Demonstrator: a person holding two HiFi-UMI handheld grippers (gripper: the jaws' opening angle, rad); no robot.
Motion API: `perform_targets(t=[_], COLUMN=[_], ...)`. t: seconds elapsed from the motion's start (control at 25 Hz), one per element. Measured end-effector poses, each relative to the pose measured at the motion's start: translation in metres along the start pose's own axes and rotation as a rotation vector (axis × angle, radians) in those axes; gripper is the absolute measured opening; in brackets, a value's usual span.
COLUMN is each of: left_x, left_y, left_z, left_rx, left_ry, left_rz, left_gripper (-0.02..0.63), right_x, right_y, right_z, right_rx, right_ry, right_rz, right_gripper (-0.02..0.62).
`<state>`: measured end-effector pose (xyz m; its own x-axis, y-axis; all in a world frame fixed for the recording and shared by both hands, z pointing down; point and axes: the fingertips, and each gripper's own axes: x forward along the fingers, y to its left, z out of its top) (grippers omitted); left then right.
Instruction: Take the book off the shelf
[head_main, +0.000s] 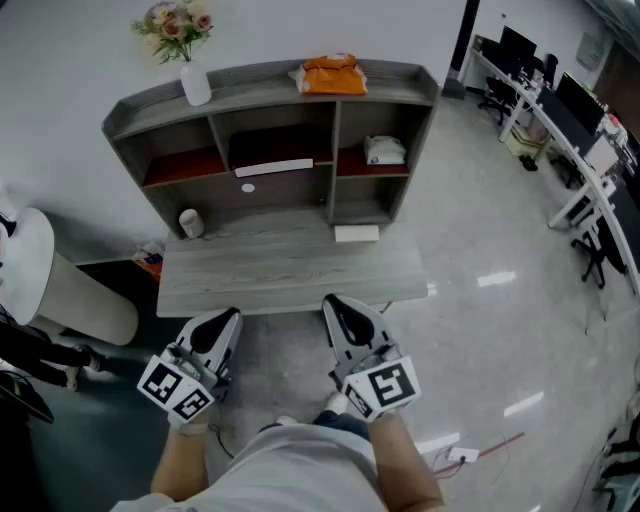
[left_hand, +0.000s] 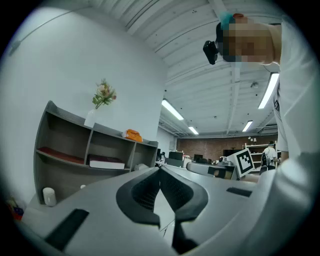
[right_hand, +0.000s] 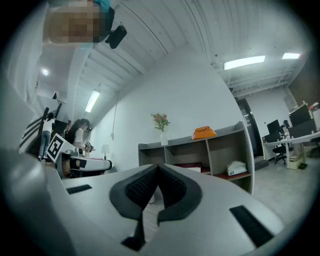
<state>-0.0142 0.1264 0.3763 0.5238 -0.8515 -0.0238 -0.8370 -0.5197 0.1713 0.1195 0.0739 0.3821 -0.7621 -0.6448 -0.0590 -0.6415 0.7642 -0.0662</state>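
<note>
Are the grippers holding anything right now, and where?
Nothing is held. The left gripper and right gripper are both shut and empty; the book lies untouched on the shelf.

I counted one shelf (head_main: 260, 78). On top of it stood one vase of flowers (head_main: 194, 82) and one orange bag (head_main: 330, 76). Inside it I saw one book (head_main: 272, 167), one white cup (head_main: 190, 222) and one flat white box (head_main: 356, 233). Before it I had one left claw (head_main: 230, 317) and one right claw (head_main: 333, 302).

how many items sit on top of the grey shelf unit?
2: a white vase of flowers at the left end, an orange bag right of centre. None seems hidden.
</note>
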Motion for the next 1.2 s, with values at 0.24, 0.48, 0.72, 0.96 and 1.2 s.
perform_targets(t=[0.24,0.48,0.72,0.96,1.2], left_x=[0.014,0.043,0.074,0.092,0.108], left_y=[0.007,-0.003,-0.010,-0.006,0.023], left_z=[-0.004,-0.012,-0.024,-0.035,-0.040], left_rx=[-0.023,-0.025,-0.030,-0.040,-0.075], left_ry=[0.018,0.031,0.049,0.064,0.053], left_rz=[0.023,0.030,0.075,0.095,0.103], left_gripper=[0.015,0.015,0.017,0.017,0.017], right_x=[0.008,0.003,-0.002,0.002,0.020], right_y=[-0.010,-0.036,-0.064,-0.088,-0.106], right_z=[0.003,0.006,-0.009,-0.020,-0.029], right_rx=[0.042,0.184,0.193,0.228,0.258], right_ry=[-0.016,-0.078,-0.038,-0.028,-0.020], right_rz=[0.017,0.056,0.079,0.080,0.048], right_gripper=[0.018,0.020,0.020,0.020,0.020])
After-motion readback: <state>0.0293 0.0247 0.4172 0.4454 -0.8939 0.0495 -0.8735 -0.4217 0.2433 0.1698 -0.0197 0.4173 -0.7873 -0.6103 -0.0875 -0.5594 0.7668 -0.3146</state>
